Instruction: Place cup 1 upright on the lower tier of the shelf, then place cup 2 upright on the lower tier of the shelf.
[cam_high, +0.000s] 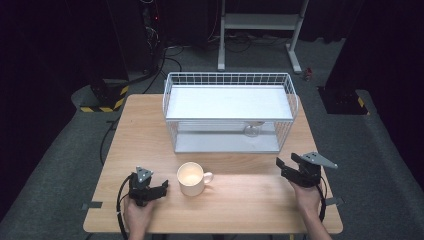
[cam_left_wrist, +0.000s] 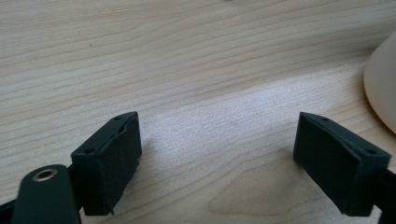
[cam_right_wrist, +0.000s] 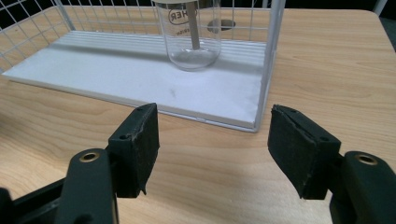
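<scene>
Dark flooring is surrounding the wooden table (cam_high: 240, 200) in the high view; a cream mug (cam_high: 191, 178) is sitting at lower centre, just right of the left gripper (cam_high: 162, 188), while the right gripper (cam_high: 281, 167) is pointing toward the wire rack (cam_high: 230, 80). Left gripper view: jaws are standing spread over bare wood, the mug edging in at right. Right gripper view: jaws are spread and empty, facing a glass beaker (cam_right_wrist: 192, 35) at upper centre on the rack's lower shelf; I'd be centring low on the beaker before closing

Matt wooden table (cam_high: 250, 195), glossy ceramic mug (cam_high: 190, 178)
</scene>
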